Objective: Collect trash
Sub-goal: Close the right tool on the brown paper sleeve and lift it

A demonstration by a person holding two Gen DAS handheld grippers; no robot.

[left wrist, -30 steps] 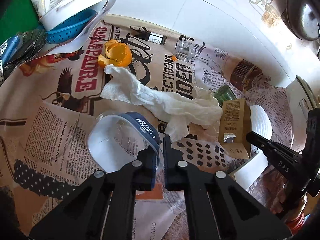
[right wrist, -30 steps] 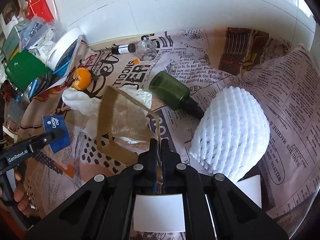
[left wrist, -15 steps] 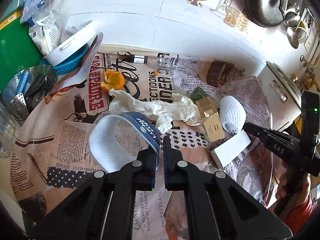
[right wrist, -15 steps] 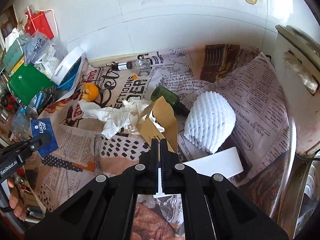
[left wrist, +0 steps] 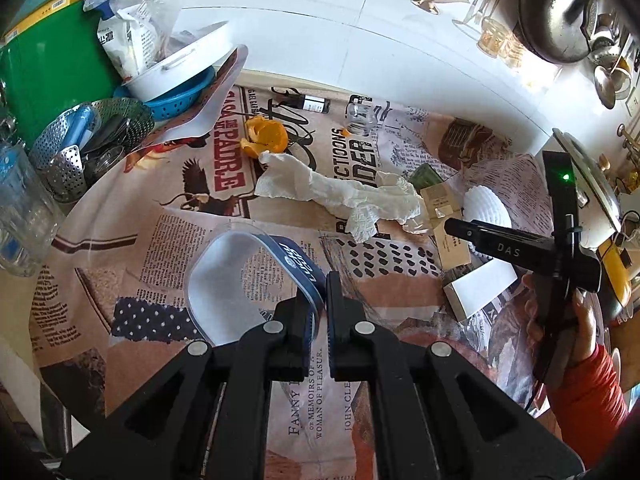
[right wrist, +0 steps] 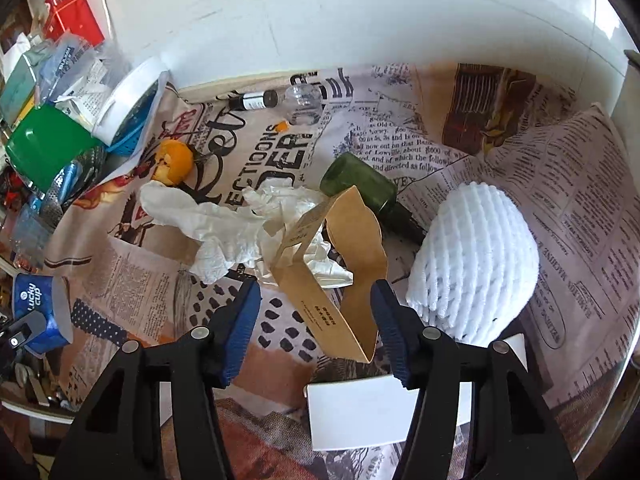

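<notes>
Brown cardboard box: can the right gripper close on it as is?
Probably yes. The right gripper is open with the brown cardboard box standing between its fingers; nothing blocks them, though the crumpled white tissue lies just behind.

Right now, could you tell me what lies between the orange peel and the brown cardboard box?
A crumpled white paper towel stretches from the orange peel to the brown cardboard box, clearest in the right wrist view.

Both grippers [left wrist: 323,280] [right wrist: 316,304] matte black with silver pivot screws, right's fingers [right wrist: 390,326] blue-ribbed, "DAS" marking, green LED, red sleeve [left wrist: 588,396].
</notes>
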